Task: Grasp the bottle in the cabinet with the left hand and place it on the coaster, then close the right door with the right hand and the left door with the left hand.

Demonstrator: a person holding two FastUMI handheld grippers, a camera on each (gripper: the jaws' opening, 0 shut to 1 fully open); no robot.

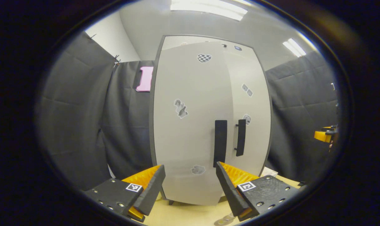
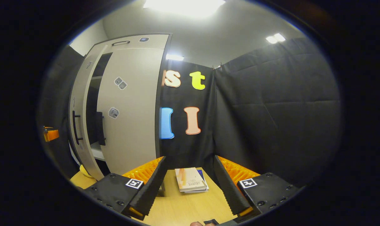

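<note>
Left tool [image 1: 190, 182] stands wide open, fingers well apart, holding nothing; between its fingers the left gripper view looks straight at the cabinet [image 1: 208, 119]; the tips sit close in front of the left door [image 1: 190, 131], whether touching it I cannot tell; that door is nearly shut, its edge standing a little proud of the right door [image 1: 251, 125]; a dark upright handle [image 1: 220, 142] on the left door, a second handle [image 1: 240, 137] on the right door just beside it; small grey stickers [image 1: 181, 108] scattered on both door faces; pale wooden worktop [image 1: 183, 215] below the cabinet.

At the far right edge of the left gripper view a part of the other tool shows, too small to read.

Right tool [image 2: 190, 185] also wide open and empty, fingers apart over the worktop [image 2: 183, 213]; nothing between them but bare wood and, farther off, a small stack of books [image 2: 191, 179] lying flat near the cloth wall; no contact with anything visible.

In the right gripper view the cabinet [image 2: 130, 103] is seen from the side; right door [image 2: 133, 110] shut flat; left door [image 2: 80, 125] ajar, a dark gap between the two with a shelf edge visible inside; a yellowish thing [image 2: 84, 171] on the worktop by the foot of the left door, too hidden to name.

Bottle and coaster: I cannot make out where they are.
</note>
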